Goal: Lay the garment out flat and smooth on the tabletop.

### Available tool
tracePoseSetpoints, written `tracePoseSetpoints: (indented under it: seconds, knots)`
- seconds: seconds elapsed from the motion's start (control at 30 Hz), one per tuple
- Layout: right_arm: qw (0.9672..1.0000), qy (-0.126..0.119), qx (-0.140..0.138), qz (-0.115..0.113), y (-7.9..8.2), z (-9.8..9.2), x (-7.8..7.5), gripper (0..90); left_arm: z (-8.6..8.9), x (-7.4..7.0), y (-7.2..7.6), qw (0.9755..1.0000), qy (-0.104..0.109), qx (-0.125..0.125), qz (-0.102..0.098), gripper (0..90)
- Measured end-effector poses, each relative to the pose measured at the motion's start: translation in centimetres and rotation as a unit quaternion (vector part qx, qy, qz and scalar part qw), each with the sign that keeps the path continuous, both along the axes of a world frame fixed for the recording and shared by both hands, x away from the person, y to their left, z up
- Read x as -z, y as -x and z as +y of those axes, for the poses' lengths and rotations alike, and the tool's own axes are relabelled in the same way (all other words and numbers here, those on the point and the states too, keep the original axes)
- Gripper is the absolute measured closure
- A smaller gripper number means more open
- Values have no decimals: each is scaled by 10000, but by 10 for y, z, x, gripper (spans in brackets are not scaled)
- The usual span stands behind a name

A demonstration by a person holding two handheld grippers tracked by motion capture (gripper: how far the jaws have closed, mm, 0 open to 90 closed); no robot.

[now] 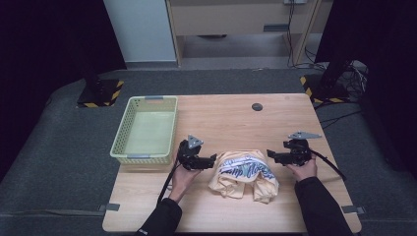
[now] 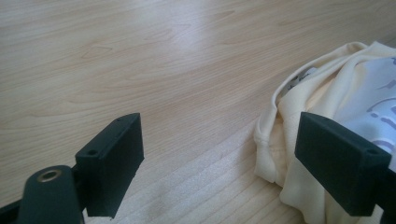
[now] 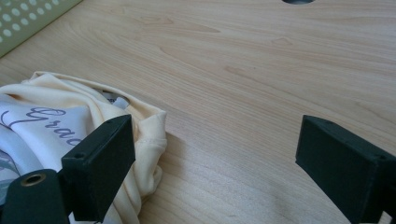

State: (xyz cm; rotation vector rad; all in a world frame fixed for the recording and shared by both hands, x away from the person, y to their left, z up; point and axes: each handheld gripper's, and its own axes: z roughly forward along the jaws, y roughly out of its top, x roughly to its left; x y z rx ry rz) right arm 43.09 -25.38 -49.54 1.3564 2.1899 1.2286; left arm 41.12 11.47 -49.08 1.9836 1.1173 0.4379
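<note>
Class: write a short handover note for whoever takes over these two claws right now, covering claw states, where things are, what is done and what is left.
Left claw: open, holds nothing, at the shirt's left edge.
Right claw: open, holds nothing, at the shirt's right edge.
Shirt: cream, printed, bunched on the table between the claws.
Basket: green, at the table's left, nothing in it.
Done: claws placed either side.
Left: probably grip the shirt and move it to the basket.

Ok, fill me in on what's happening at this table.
A person holds a black two-jaw gripper in each hand, one on either side of a crumpled pale yellow printed T-shirt lying on the light wooden table. The left gripper and the right gripper both have their jaws open and hold nothing; the shirt is not yet gripped. A pale green perforated plastic basket sits at the table's left edge.
</note>
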Motion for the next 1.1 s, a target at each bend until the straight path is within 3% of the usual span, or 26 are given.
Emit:
tracePoseSetpoints:
  seconds: [0.4, 0.63, 1.1]
  knots:
    - [9994, -48, -266, 210, 0, 10, 11, 218, -11, 11, -1, 9995, -160, 165, 210, 188]
    - [9988, -90, -373, 304, 0, 13, 14, 275, -11, 18, -2, 9993, -131, 162, 301, 250]
    - [9957, -238, -674, 582, 1, 20, 22, 449, -13, 28, -4, 9974, -24, 395, 609, 491]
